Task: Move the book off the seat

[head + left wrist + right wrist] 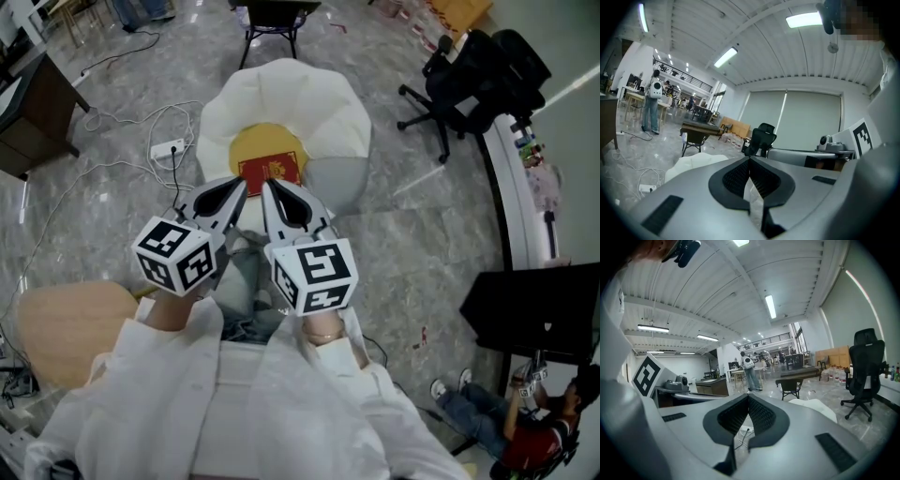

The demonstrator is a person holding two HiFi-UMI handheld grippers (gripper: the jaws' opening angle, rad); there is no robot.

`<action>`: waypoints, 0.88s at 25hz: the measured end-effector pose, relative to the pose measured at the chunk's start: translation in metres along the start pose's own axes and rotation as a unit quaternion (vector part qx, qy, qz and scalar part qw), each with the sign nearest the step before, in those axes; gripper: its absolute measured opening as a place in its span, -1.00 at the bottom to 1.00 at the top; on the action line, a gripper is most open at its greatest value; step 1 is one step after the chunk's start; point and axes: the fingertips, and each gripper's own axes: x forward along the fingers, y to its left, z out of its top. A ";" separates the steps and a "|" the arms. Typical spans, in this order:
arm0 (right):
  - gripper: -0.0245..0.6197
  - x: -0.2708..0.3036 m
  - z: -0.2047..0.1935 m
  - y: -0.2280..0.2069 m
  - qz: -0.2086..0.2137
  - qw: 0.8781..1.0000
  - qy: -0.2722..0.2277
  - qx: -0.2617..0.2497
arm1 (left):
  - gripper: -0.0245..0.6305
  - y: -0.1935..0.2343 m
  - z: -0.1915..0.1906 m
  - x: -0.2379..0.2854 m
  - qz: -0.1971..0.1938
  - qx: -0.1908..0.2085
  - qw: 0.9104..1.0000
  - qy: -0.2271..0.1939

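on seat point(330, 105), book point(272, 169) part hidden behind left claw point(245, 186), right claw point(266, 186), both closed

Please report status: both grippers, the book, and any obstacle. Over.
Left gripper and right gripper shut, empty, side by side. Book flat on yellow centre of seat, untouched. Nothing on top of it.

The book point(270, 170) is red with gold print. Under it, the round cushion point(265, 142) is mustard yellow. The seat point(309, 103) is creamy white, pale grey at its near right. The left claw point(240, 187) and right claw point(269, 187) are light grey with black ribbed inner pads. Their cubes point(176, 255) are white with black square markers. The floor point(412, 234) is veined grey marble. The office chair point(478, 80) at far right is black. The sleeves point(281, 403) are white.
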 end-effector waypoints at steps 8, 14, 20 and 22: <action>-0.89 0.059 0.032 -0.032 -0.025 1.000 -0.009 -0.012 | -0.91 0.049 0.040 0.041 -0.007 0.014 1.000 -0.003; -0.89 0.113 0.053 -0.058 -0.038 0.999 -0.009 -0.020 | -0.91 0.090 0.069 0.078 -0.027 0.020 0.999 -0.005; -0.89 0.158 0.070 -0.077 -0.057 0.998 -0.013 -0.020 | -0.91 0.125 0.093 0.108 -0.043 0.028 0.999 -0.001; -0.89 0.171 0.073 -0.083 -0.062 0.998 -0.014 -0.020 | -0.91 0.138 0.098 0.117 -0.043 0.028 0.999 -0.002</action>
